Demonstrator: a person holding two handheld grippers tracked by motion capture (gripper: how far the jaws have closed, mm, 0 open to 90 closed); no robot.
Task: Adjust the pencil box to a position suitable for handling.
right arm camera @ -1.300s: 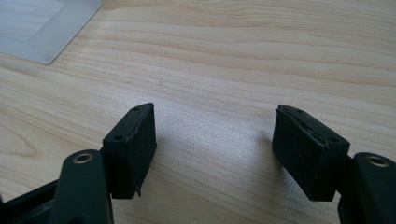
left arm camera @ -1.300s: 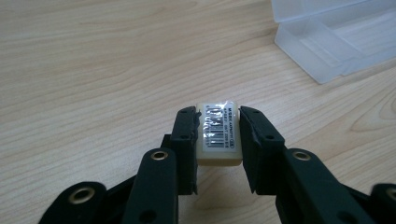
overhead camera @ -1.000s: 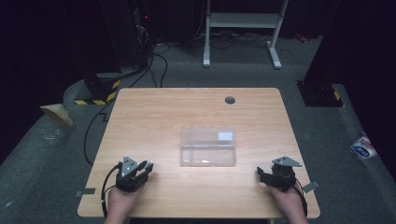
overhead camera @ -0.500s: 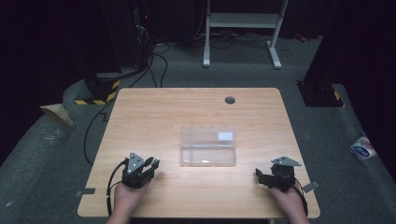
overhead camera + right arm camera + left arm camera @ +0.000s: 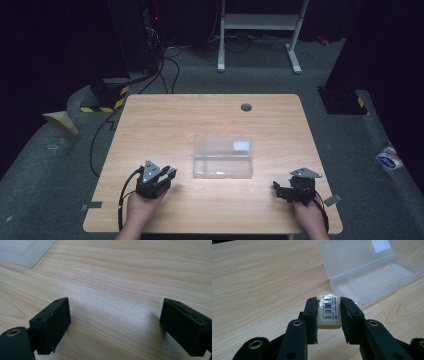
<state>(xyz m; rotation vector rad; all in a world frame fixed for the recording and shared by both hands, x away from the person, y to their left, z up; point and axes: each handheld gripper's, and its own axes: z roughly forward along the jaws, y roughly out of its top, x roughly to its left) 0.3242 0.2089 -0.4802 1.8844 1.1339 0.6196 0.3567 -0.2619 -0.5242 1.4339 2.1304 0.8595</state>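
A small white eraser (image 5: 329,315) with a barcode label is clamped between the black jaws of my left gripper (image 5: 328,302), held above the wood. That left gripper (image 5: 167,175) sits near the table's front left, pointing toward a clear plastic box (image 5: 223,157) that lies open in the middle, lid flat behind its tray. In the left gripper view the clear box (image 5: 372,272) lies ahead to the right, with nothing in it. My right gripper (image 5: 278,187) rests at the front right. Its jaws (image 5: 115,315) have just been opening and stand wide, with bare wood between them.
The wooden table (image 5: 165,125) has a round cable hole (image 5: 246,107) near its back edge. Behind the table a white metal stand (image 5: 260,22) and cables sit on the dark floor. A corner of the box lid (image 5: 25,252) shows in the right gripper view.
My left gripper has moved a little right and forward toward the box, still holding the eraser. The right hand has stayed where it was.
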